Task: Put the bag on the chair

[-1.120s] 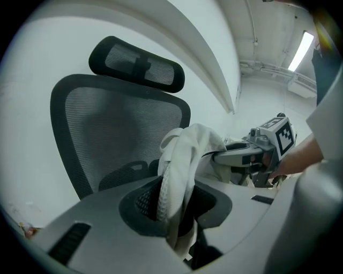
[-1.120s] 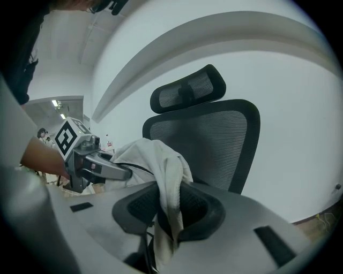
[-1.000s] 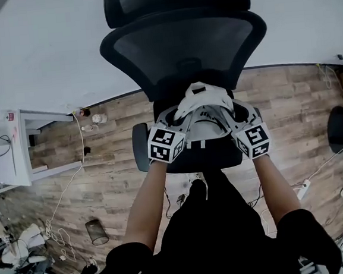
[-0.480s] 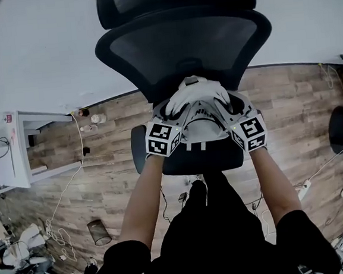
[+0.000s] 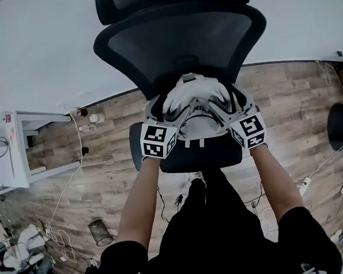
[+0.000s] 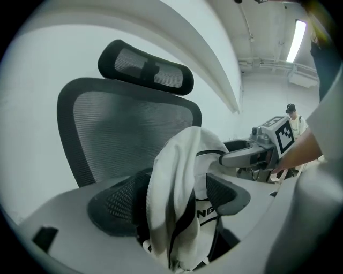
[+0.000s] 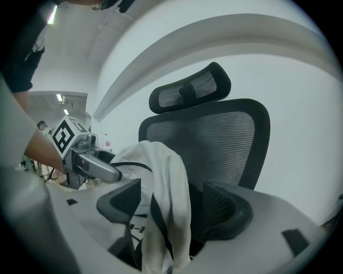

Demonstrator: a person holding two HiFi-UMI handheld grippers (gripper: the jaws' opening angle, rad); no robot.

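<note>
So both my jaws were opening up at this point. My left gripper (image 6: 176, 202) had its pads spread wide, and the bag (image 6: 179, 171) stood between them as a loose white fold with black trim, nearer the left pad. As far as I could tell neither pad was pressing it. Same deal with my right gripper (image 7: 172, 207): pads apart, with the bag hanging in the gap between them, not squeezed.

Past the jaws on both sides was the chair (image 5: 181, 43), its mesh back straight ahead and the headrest above that. From the head view the bag sat on the seat, up against the bottom of the chair back, with one gripper at each side of it. Each gripper view also caught the other gripper just across the bag, its tip right at the fabric.
</note>
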